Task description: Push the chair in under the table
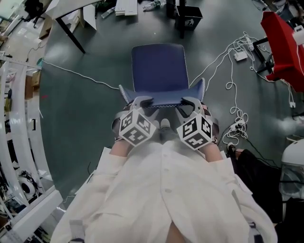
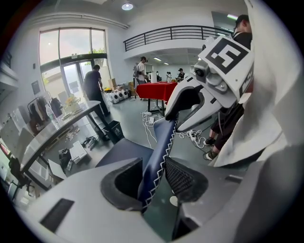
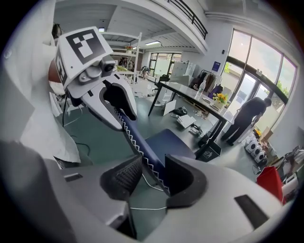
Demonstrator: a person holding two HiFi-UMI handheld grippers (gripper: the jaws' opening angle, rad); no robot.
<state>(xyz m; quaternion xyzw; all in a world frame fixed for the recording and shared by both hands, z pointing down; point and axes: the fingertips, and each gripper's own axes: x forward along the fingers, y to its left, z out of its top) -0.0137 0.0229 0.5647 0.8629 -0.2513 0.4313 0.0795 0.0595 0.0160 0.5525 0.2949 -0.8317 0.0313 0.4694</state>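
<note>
A dark blue chair (image 1: 159, 66) stands on the grey floor with its seat facing away from me and its white-stitched backrest (image 1: 161, 97) nearest. My left gripper (image 1: 142, 101) straddles the backrest's top edge at the left and my right gripper (image 1: 190, 102) at the right. In the left gripper view the backrest (image 2: 159, 152) runs through my left gripper (image 2: 153, 178), lying against one pad with a gap to the other. The right gripper view shows the same: the backrest (image 3: 142, 147) passes through my right gripper (image 3: 148, 178) with floor visible beside it. The table (image 1: 71, 7) is at the far left.
A black bin (image 1: 188, 18) stands beyond the chair. White cables and a power strip (image 1: 232, 61) trail over the floor at the right, near a red-covered table (image 1: 280, 42). White racking (image 1: 19, 118) lines the left side. A person (image 2: 92, 85) stands by the glass doors.
</note>
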